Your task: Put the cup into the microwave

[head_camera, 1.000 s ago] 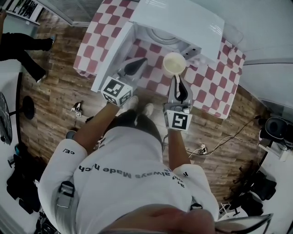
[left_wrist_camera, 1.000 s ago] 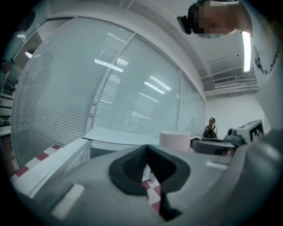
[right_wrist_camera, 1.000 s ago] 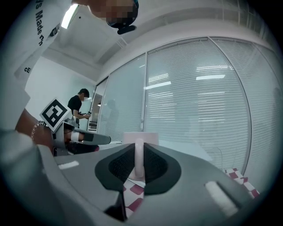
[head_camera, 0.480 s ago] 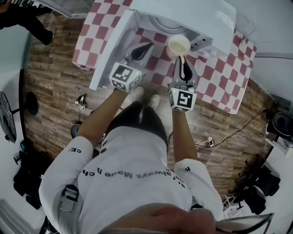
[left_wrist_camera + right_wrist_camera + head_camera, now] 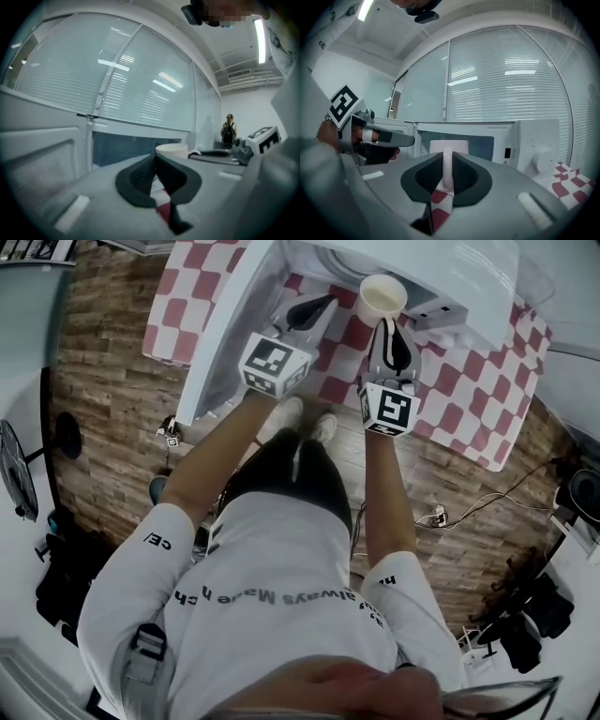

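Cup [image 5: 382, 296] handle pinched in right tool [image 5: 386, 326], held before open microwave [image 5: 431, 263]; left tool [image 5: 323, 306] jaws pressed together, empty.

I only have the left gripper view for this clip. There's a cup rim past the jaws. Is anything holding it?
Observer: Yes. The right gripper is shut on the cup by its handle.
Operator: Is the cup inside the microwave?
Observer: Not yet. In the head view the whole rim shows, just in front of the microwave top's edge.
Operator: Is it lined up to go in?
Observer: It looks so. In the right gripper view the opening sits straight behind the cup.
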Demonstrator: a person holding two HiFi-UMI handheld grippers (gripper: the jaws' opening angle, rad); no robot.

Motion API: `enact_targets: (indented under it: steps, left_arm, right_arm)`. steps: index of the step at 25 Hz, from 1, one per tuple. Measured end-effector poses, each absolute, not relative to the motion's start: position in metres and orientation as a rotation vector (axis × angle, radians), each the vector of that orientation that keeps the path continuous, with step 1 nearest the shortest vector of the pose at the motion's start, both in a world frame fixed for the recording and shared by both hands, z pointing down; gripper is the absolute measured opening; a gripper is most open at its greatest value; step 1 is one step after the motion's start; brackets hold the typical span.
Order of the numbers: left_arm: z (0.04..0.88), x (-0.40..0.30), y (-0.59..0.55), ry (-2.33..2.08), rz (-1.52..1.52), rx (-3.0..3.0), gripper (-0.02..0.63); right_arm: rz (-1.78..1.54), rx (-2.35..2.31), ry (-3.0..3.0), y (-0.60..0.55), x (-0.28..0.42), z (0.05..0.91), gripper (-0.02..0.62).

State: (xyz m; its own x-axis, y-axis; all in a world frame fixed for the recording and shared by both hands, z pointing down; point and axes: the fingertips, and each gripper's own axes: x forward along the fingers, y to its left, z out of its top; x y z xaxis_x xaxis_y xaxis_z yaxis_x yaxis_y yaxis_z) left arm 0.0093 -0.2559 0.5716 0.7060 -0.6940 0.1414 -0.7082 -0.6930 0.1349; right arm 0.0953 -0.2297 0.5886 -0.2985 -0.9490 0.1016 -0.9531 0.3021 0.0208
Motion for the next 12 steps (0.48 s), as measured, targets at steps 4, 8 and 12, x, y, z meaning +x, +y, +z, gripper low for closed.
enact_targets:
  steps: [4,8,12]
  left_arm:
    - [0.591,0.009,-0.274,-1.147,0.133,2.721,0.003]
    - [0.603,0.012,-0.291,-1.153,0.148,2.733,0.003]
    - [0.613,0.017,-0.306,-1.15,0.173,2.75,0.003]
  right_arm:
    - [0.057,1.789,-2.463,-0.252,0.094,0.601,0.035]
    - [0.065,1.788,-2.466,-0.272,0.091,0.614,0.035]
    - [0.081,1.786,-2.462,-0.288,0.089,0.627,0.035]
